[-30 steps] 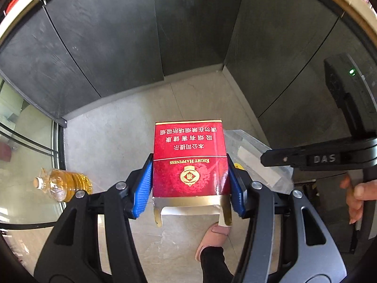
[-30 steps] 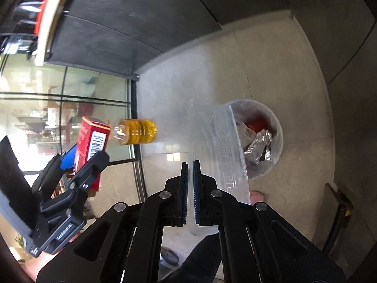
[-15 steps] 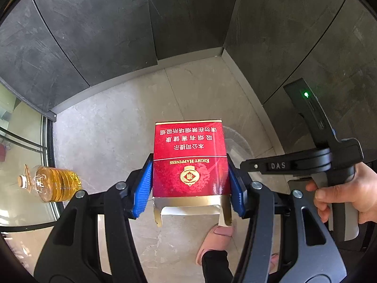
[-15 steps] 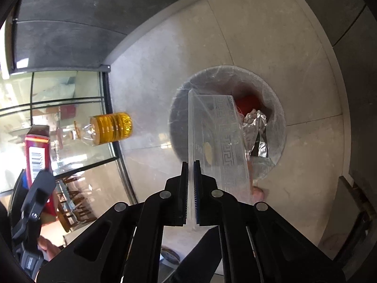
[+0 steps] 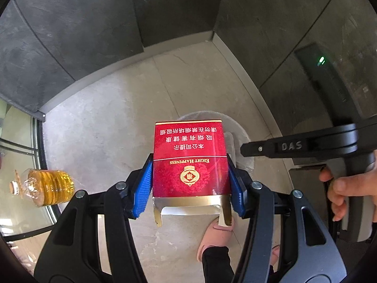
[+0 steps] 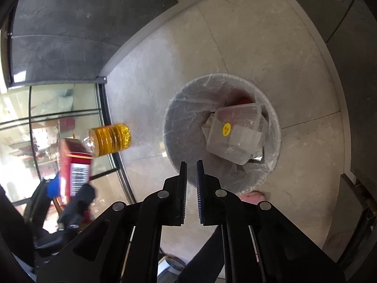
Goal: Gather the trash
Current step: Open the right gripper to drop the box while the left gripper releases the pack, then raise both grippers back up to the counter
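Red cigarette carton (image 5: 190, 160), gold-edged, is clamped between the blue pads (image 5: 142, 188) of the left gripper (image 5: 190, 184), above the floor on the near-left side of the lined trash bin (image 6: 174, 108). Right gripper (image 6: 190, 167) hangs over the bin's near rim, jaws opening with nothing between them. Clear plastic container (image 6: 233, 134) with a yellow sticker lies inside the bin. An oil bottle (image 6: 110, 139) lies to the left, near the glass.
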Action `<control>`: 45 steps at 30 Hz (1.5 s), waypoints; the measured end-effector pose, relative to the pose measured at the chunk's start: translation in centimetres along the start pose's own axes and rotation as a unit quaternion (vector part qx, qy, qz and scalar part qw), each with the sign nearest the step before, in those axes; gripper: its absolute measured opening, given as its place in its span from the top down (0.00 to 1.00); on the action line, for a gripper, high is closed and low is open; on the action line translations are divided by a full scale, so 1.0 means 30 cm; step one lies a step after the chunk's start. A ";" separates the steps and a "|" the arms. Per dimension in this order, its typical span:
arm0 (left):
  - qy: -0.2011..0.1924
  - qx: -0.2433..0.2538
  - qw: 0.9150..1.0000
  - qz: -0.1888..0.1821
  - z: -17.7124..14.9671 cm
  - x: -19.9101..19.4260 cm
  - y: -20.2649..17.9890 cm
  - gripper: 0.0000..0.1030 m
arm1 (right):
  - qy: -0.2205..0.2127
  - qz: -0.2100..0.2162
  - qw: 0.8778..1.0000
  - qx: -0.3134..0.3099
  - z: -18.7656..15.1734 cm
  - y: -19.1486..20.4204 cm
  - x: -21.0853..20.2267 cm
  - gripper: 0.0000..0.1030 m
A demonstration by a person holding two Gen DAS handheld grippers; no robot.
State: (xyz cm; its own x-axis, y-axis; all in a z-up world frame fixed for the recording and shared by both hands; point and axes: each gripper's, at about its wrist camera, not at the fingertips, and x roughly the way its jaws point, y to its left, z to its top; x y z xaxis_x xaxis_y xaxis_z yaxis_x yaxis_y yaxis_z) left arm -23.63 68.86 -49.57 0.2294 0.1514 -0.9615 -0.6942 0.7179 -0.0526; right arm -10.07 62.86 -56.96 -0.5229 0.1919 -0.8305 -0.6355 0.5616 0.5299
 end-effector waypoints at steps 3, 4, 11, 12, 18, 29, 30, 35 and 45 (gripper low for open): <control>0.013 0.011 1.000 -0.001 0.001 0.067 -0.020 0.48 | -0.004 -0.001 1.000 0.007 0.003 -0.026 -0.004 0.87; 0.017 0.014 1.000 0.000 0.001 0.089 -0.026 0.48 | -0.005 -0.002 1.000 0.009 0.006 -0.033 -0.005 0.87; 0.055 0.020 0.998 0.007 -0.009 0.185 -0.048 0.42 | -0.011 0.002 1.000 0.029 0.002 -0.089 -0.007 0.86; 0.054 0.021 0.998 0.008 -0.009 0.181 -0.052 0.41 | -0.011 0.004 0.999 0.031 -0.001 -0.092 -0.010 0.86; 0.044 0.024 0.999 0.012 -0.012 0.131 -0.051 0.29 | -0.016 0.011 0.999 0.036 -0.014 -0.101 -0.034 0.86; 0.027 0.034 0.999 0.015 -0.010 -0.136 -0.075 0.29 | -0.055 0.040 0.997 0.029 -0.110 0.006 -0.313 0.86; 0.023 0.037 0.999 0.015 -0.012 -0.184 -0.087 0.29 | -0.064 0.044 0.997 0.021 -0.134 0.029 -0.366 0.86; -0.005 0.057 0.998 0.011 -0.005 -0.474 -0.152 0.29 | -0.125 0.041 0.990 -0.051 -0.306 0.193 -0.701 0.83; -0.087 0.203 0.975 -0.014 0.035 -1.053 -0.582 0.28 | -0.324 0.033 0.944 -0.047 -0.876 0.178 -1.463 0.59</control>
State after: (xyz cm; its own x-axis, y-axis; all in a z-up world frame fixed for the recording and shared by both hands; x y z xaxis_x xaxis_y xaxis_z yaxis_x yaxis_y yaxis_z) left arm -18.05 52.27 -17.98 0.3810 0.2153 -0.8991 -0.3666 0.9280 0.0669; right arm -5.44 36.30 -13.17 -0.1248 0.6938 -0.7093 -0.6768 0.4632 0.5722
